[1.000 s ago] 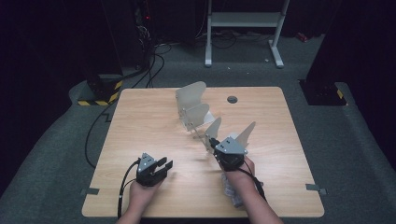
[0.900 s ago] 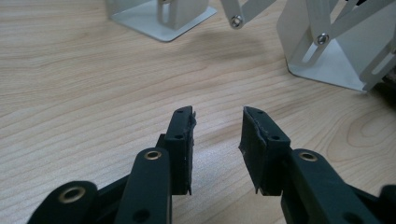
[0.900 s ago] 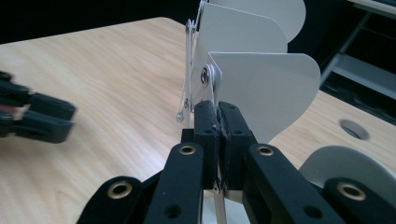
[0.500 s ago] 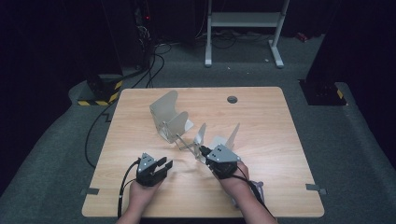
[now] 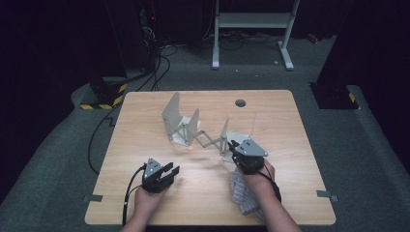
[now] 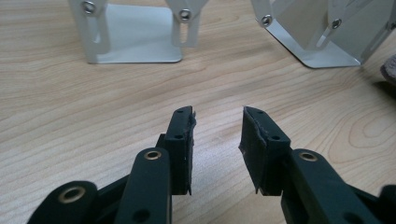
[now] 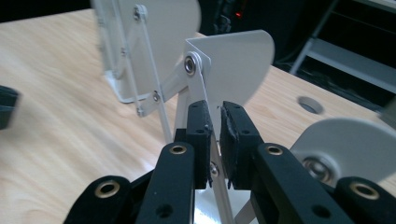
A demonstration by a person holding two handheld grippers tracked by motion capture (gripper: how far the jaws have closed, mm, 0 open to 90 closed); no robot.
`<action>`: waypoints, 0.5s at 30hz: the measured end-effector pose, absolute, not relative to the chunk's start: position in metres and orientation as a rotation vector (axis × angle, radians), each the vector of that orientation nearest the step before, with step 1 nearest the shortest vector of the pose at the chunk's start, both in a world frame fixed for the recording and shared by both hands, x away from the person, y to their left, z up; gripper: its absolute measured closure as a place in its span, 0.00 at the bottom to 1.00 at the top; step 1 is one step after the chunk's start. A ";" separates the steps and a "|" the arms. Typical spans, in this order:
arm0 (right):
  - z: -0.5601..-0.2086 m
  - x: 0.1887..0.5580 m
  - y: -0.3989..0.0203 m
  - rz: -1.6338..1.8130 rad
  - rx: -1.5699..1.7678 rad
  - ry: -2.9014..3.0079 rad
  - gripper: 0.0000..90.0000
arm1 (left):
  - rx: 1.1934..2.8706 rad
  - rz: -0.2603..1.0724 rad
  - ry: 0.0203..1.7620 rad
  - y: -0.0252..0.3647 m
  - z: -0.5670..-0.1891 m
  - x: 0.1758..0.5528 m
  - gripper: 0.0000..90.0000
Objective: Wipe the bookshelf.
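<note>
Grey sheet-metal folding rack with scissor links (image 5: 196, 128) stood mid light wood-grain tabletop (image 5: 145, 145), right gripper (image 5: 237, 149) fingers just easing open around a thin link bar, contact unclear, left gripper (image 5: 170, 170) fingers half-open, empty.

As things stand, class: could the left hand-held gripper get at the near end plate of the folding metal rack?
Probably yes: the left hand-held gripper stands open, with bare table between it and the rack's near plate.
</note>
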State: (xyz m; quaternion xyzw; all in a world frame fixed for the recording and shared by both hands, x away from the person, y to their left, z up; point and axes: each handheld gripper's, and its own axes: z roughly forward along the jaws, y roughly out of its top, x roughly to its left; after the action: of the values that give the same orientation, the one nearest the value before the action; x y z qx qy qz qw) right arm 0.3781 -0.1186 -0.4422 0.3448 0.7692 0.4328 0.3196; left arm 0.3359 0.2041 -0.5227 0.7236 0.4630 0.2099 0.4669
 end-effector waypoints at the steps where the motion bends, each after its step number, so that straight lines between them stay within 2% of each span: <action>1: -0.443 0.381 -0.123 1.126 0.924 2.010 0.91 | 1.773 0.519 1.135 0.203 -0.522 0.336 0.71; 9: -0.449 0.402 -0.153 1.007 1.093 1.940 0.91 | 1.749 0.595 1.122 0.198 -0.505 0.350 0.71; 15: -0.441 0.397 -0.166 1.045 1.108 1.879 0.87 | 1.711 0.706 1.142 0.200 -0.482 0.376 0.68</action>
State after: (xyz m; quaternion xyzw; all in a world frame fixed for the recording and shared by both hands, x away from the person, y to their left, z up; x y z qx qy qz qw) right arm 0.3971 -0.1659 -0.4407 0.4285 0.7267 0.4043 0.3534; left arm 0.3762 0.2004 -0.4816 0.6964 0.4650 0.2874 0.4649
